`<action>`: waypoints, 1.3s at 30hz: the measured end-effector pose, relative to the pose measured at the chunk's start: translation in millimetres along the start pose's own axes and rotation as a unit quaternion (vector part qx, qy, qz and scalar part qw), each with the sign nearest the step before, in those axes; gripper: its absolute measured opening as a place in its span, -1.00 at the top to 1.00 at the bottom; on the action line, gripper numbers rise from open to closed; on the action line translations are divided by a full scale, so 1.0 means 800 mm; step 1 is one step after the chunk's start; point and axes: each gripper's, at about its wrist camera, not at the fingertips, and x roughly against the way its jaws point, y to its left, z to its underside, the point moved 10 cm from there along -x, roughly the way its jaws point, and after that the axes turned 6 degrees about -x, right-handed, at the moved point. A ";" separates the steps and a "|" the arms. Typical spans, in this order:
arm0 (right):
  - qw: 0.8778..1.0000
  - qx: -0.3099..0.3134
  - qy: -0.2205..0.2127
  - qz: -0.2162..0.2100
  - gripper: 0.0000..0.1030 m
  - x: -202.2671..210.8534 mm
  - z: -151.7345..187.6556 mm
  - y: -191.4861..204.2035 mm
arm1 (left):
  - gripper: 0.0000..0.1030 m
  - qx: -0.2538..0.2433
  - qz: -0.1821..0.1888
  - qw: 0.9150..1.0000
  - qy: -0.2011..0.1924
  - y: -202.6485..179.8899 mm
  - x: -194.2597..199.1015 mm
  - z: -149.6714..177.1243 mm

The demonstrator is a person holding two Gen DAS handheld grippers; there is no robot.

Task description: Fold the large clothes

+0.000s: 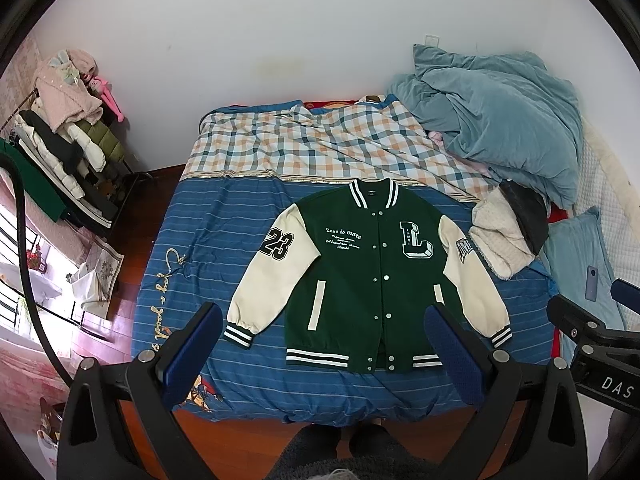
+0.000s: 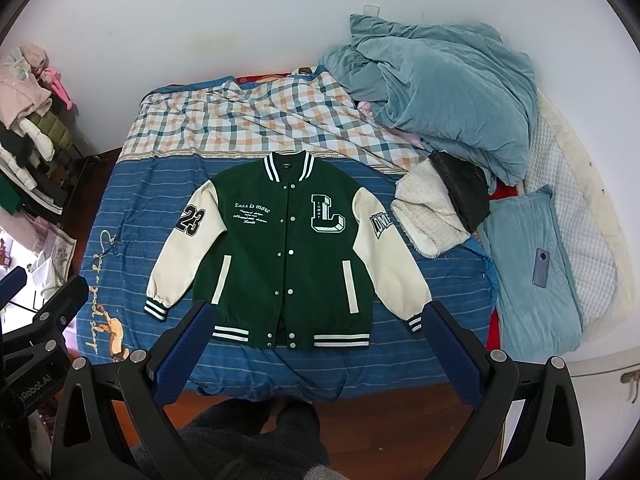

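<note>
Nearest the lens in the left wrist view, the left gripper [image 1: 324,320] holds its blue-padded fingers [image 1: 200,344] spread wide with nothing between them; at the right edge the other tool's black body shows the letters "DAS". In the right wrist view the right gripper [image 2: 316,320] is likewise spread and empty, and the neighbouring tool at the lower left reads "Robot.AI".

Beyond both lies the jacket [image 1: 368,276] [image 2: 280,256] — green body, cream sleeves, striped collar, cuffs and hem. It lies flat, face up and snapped shut on the bed [image 1: 240,208], on the blue striped cover, collar toward the wall and hem toward the camera, so its long axis runs away from the viewer. The sleeves angle outward and down. Its chest reads "Less is more" in script above smaller lines too fine to read, beside a large "L"; one sleeve bears "23", the other a patch with partly legible letters.

A phone [image 2: 542,266] rests on a blue pillow [image 2: 528,240] — well apart from the jacket.
</note>
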 end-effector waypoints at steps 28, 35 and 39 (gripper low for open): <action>1.000 0.000 -0.001 0.001 -1.00 0.003 0.008 0.000 | -1.00 0.000 0.000 1.000 -0.001 -0.003 0.000 0.000; 1.000 -0.010 -0.003 0.002 -1.00 0.007 0.003 0.003 | -1.00 -0.003 0.001 1.000 0.005 -0.006 -0.008 0.001; 0.998 -0.055 -0.010 -0.028 -1.00 -0.024 -0.005 -0.002 | -1.00 -0.002 -0.020 1.000 -0.009 0.001 -0.043 -0.017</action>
